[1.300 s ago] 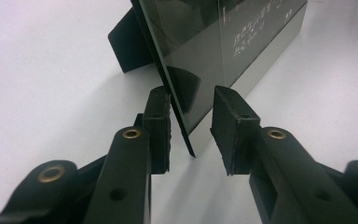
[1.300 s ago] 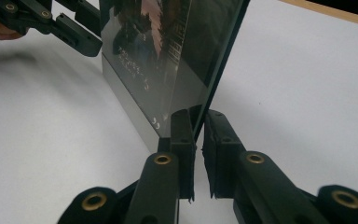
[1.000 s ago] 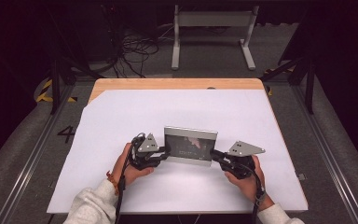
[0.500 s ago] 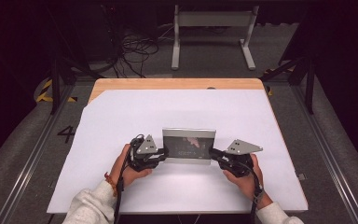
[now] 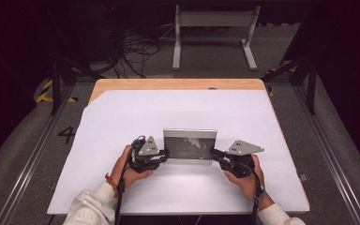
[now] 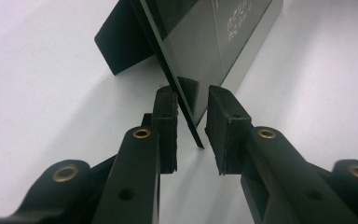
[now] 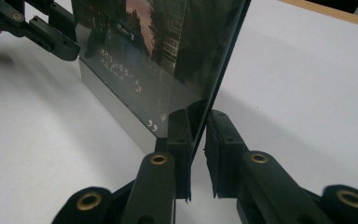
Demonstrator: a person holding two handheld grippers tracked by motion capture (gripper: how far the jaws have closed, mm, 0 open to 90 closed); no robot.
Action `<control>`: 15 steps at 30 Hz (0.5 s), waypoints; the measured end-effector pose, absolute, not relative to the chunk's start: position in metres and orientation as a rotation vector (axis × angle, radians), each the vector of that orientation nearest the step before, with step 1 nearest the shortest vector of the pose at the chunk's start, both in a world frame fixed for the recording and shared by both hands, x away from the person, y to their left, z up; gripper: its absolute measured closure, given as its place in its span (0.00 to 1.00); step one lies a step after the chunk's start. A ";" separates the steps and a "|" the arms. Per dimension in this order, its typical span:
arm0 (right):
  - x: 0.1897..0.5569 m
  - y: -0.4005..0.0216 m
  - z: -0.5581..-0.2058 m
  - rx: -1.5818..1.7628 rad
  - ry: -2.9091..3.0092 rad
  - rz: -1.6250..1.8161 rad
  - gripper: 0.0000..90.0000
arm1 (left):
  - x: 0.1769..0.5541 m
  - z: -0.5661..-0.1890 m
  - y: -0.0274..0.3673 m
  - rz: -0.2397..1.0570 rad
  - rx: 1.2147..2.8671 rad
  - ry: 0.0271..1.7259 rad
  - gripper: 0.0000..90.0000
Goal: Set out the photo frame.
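Here, a glossy picture frame stands upright on its lower edge near the front of a white sheet covering the table, a gripper at each of its ends. The left gripper meets the frame's left end; in the left gripper view its jaws straddle the frame's thin edge, one pad against the back, the other standing a little off the front, so the jaws are apart rather than clamped. The right gripper is at the frame's right end; in the right gripper view the frame's corner sits between both pads, which close on it from front and back. A dark stand flap props the frame from behind.
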State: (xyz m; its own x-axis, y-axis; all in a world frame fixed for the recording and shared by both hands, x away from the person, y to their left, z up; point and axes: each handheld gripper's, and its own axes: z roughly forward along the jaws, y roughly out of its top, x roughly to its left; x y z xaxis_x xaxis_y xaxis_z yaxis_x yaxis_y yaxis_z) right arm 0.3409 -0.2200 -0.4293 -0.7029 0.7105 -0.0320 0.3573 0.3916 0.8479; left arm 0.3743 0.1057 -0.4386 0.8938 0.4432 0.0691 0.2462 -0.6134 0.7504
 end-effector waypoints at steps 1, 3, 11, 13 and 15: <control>0.341 -0.220 -0.429 0.920 2.264 1.235 0.89 | 0.374 -0.439 0.106 0.316 2.255 0.491 0.82; 0.341 -0.220 -0.429 0.919 2.264 1.233 0.89 | 0.374 -0.438 0.106 0.319 2.261 0.483 0.80; 0.336 -0.221 -0.425 0.876 2.248 1.173 0.89 | 0.368 -0.434 0.113 0.353 2.246 0.481 0.74; 0.333 -0.222 -0.423 0.864 2.252 1.166 0.89 | 0.365 -0.433 0.115 0.364 2.248 0.482 0.72; 0.332 -0.223 -0.423 0.854 2.248 1.160 0.88 | 0.362 -0.433 0.116 0.374 2.244 0.478 0.70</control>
